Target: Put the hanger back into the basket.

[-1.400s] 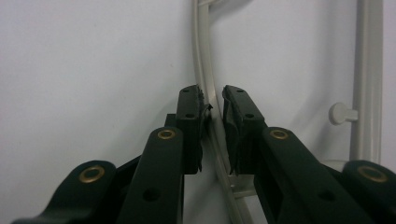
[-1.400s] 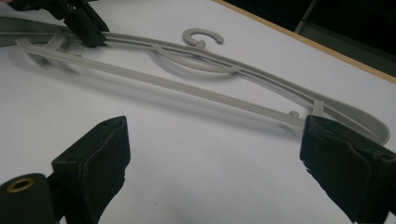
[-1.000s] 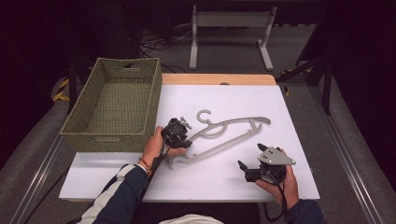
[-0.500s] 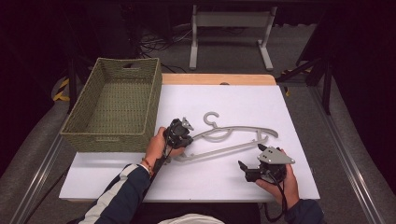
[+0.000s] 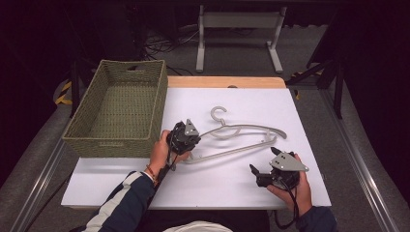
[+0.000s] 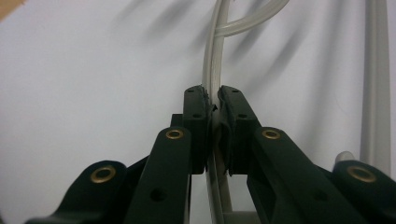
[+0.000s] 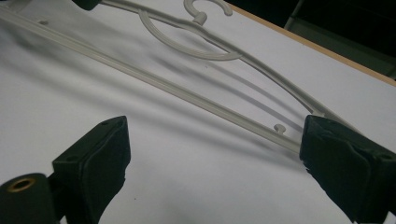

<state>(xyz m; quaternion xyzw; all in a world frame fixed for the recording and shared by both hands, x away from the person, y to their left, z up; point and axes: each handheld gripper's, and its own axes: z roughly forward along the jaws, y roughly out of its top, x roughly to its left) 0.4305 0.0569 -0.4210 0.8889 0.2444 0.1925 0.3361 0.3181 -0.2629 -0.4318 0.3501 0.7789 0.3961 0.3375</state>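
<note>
Left hand-held gripper (image 6: 212,109) clamped on hanger (image 5: 241,140) — right hand-held gripper (image 7: 212,158) agape.

Pale grey hanger (image 5: 241,137) — olive woven basket (image 5: 116,108).

Honestly nothing readable here, no text, labels, brand marks or numbers on anything in any of the three views (looked over every surface, couldn't make out a single letter or digit).
</note>
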